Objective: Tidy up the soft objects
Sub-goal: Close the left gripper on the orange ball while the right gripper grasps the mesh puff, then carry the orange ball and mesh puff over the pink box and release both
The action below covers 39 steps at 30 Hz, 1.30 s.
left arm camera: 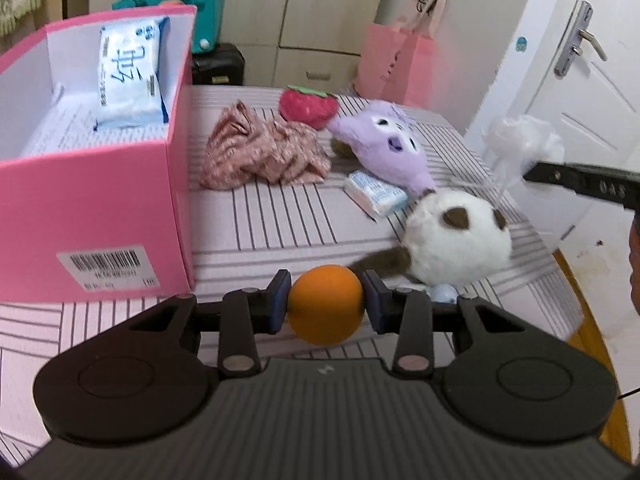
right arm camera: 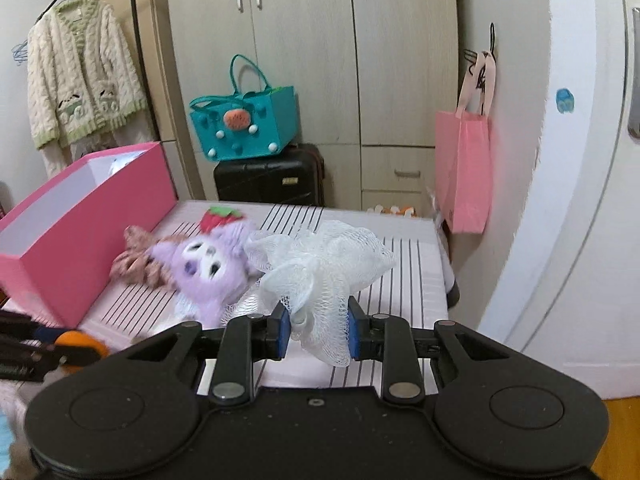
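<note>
- Squeezing an orange ball, the left gripper has its two blue pads pressed on the ball's sides, low over the striped bed sheet.
- The right gripper is closed on a white net bath puff. The puff fluffs out above the pads and hangs a little below them.
- In the left view the puff shows far off on the right, at the tip of the other gripper's dark finger.
- A pink box stands open on the left side of the bed. A blue and white pack of wipes leans against the wall inside it.
- A crumpled flowery cloth lies on the sheet, just beside the box.
- A red strawberry toy sits behind the cloth and touches it.
- A purple plush toy lies next to the strawberry, face up.
- A small tissue pack lies in front of the purple toy, partly under it.
- A white fluffy toy with brown ears lies close to the orange ball, on its right.
- A pink paper bag hangs on the wall by the white door.
- A teal bag sits on top of a black suitcase, behind the bed.
- A cream sweater hangs on a hanger at the far left.
</note>
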### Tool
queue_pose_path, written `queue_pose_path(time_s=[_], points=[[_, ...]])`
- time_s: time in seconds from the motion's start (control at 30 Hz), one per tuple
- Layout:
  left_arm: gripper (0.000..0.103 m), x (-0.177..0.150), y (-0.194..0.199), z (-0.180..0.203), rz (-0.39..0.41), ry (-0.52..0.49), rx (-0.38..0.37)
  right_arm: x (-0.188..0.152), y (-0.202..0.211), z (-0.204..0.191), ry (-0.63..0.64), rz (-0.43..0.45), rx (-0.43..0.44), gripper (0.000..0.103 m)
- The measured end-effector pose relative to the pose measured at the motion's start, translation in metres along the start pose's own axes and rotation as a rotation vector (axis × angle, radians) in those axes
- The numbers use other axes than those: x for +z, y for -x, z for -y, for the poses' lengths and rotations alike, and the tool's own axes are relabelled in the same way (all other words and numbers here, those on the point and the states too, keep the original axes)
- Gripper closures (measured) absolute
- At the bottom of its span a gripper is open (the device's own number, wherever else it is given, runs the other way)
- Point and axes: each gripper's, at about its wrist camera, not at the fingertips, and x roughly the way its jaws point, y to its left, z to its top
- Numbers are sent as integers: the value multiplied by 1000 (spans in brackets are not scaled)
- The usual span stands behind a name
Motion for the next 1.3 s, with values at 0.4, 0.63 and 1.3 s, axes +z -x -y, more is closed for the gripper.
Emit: queue_pose_path(time_s=[0.4, 0.63, 1.3], points=[[65, -7, 26, -6, -72, -33, -17, -39, 42, -21, -42, -141, 104, 71], [65, -10, 40, -22, -133, -34, -3, -44, 56, -47, -23, -212, 234, 71], [65, 44, 111, -60, -175, -96, -34, 42, 25, -151, 71, -240, 640, 71]])
